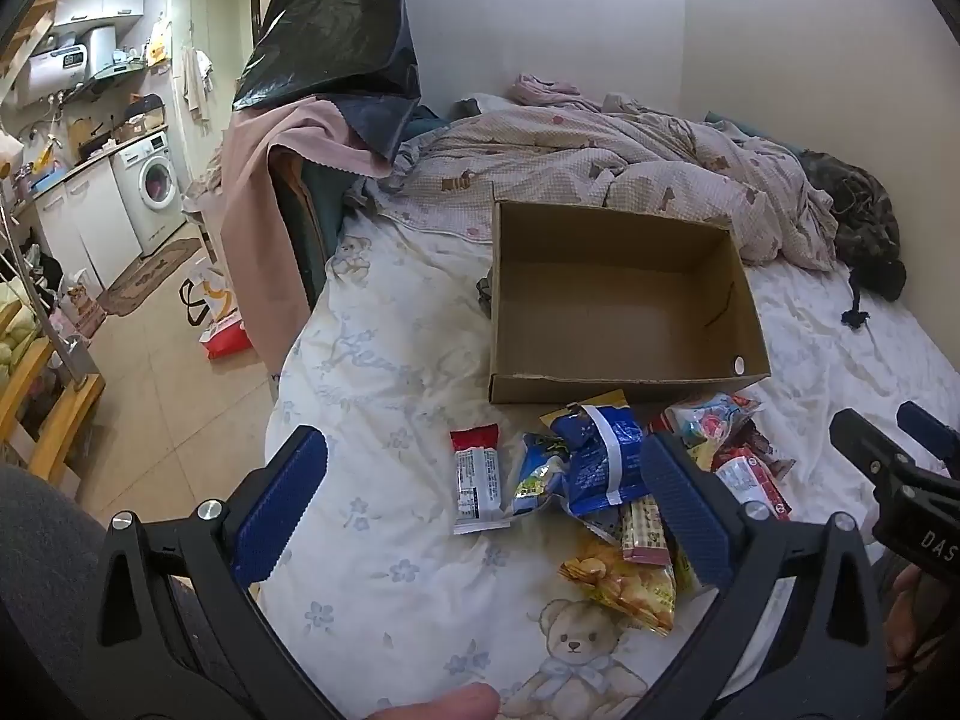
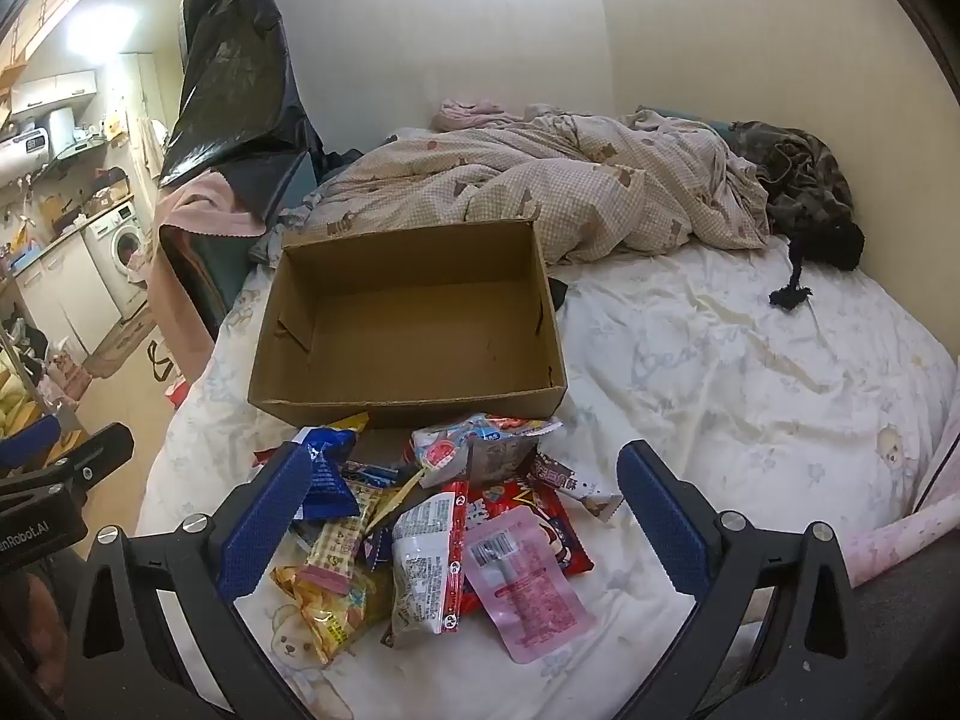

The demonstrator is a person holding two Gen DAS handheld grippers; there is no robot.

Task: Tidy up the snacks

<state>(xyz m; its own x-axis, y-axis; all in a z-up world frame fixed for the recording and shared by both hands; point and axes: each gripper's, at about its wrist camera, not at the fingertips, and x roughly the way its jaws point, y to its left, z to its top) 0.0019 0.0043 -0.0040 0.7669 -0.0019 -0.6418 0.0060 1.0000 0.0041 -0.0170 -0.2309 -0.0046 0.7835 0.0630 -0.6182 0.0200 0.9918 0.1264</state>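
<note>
An open, empty cardboard box [image 1: 618, 300] [image 2: 414, 324] sits on the bed's white sheet [image 1: 372, 372] [image 2: 720, 384]. In front of it lies a loose heap of snack packets: a blue bag [image 1: 600, 456] [image 2: 327, 474], a red-and-white bar [image 1: 477, 477], a yellow chip bag [image 1: 624, 585] [image 2: 327, 606], a white-and-red pouch [image 2: 429, 564] and a pink sachet [image 2: 522, 582]. My left gripper [image 1: 486, 498] hovers open above the heap's left side, nothing between its blue pads. My right gripper [image 2: 465, 522] hangs open over the heap, also holding nothing. Each gripper shows at the other view's edge.
A rumpled checked duvet [image 1: 600, 156] [image 2: 540, 186] and dark clothing [image 1: 864, 222] [image 2: 798, 180] lie behind the box. A black plastic bag [image 1: 342, 30] over a pink-draped frame stands at the bed's left. The floor and a washing machine [image 1: 153, 186] lie further left.
</note>
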